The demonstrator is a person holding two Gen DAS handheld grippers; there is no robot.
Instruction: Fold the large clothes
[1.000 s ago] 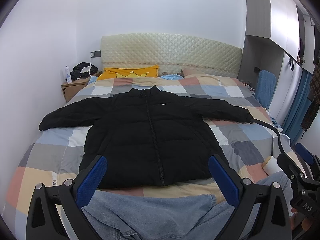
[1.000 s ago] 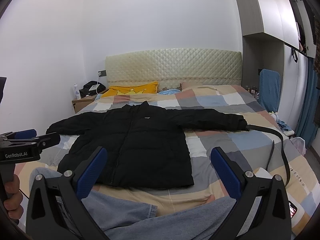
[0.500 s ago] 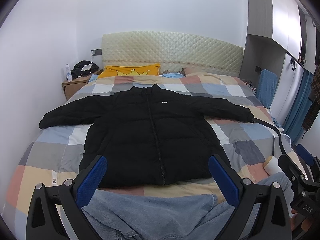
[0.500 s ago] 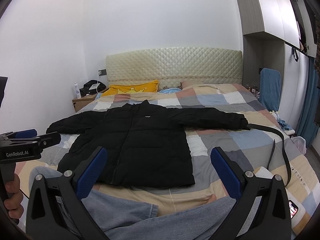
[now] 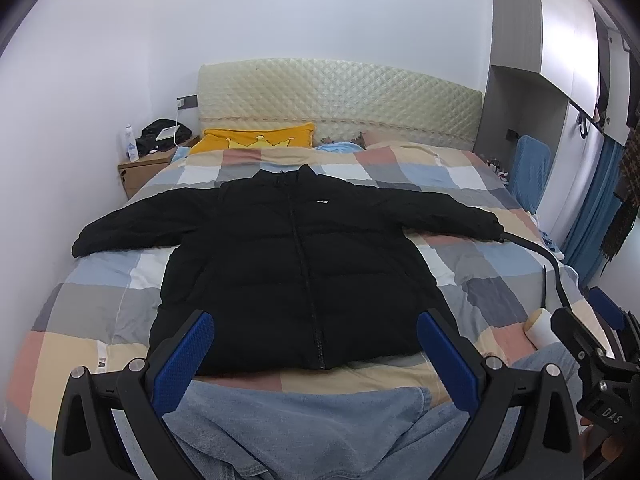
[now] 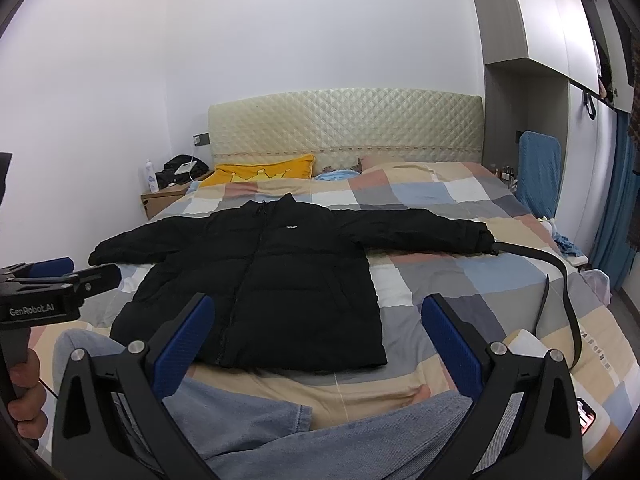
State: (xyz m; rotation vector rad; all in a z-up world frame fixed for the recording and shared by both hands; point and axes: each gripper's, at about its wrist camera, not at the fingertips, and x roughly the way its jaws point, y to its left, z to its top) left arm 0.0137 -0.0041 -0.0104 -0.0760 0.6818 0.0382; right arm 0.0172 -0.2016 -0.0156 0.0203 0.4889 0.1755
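On the checked quilt (image 5: 472, 276) a puffy black jacket (image 5: 296, 264) lies flat; left tool (image 5: 316, 354) and right tool (image 6: 316, 334) gape apart.

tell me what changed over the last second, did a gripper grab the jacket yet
No grab yet. Both views tilted up very slightly, nothing more. The left gripper and right gripper stay open and empty, and the black jacket still lies flat with sleeves spread on the checked bedspread.
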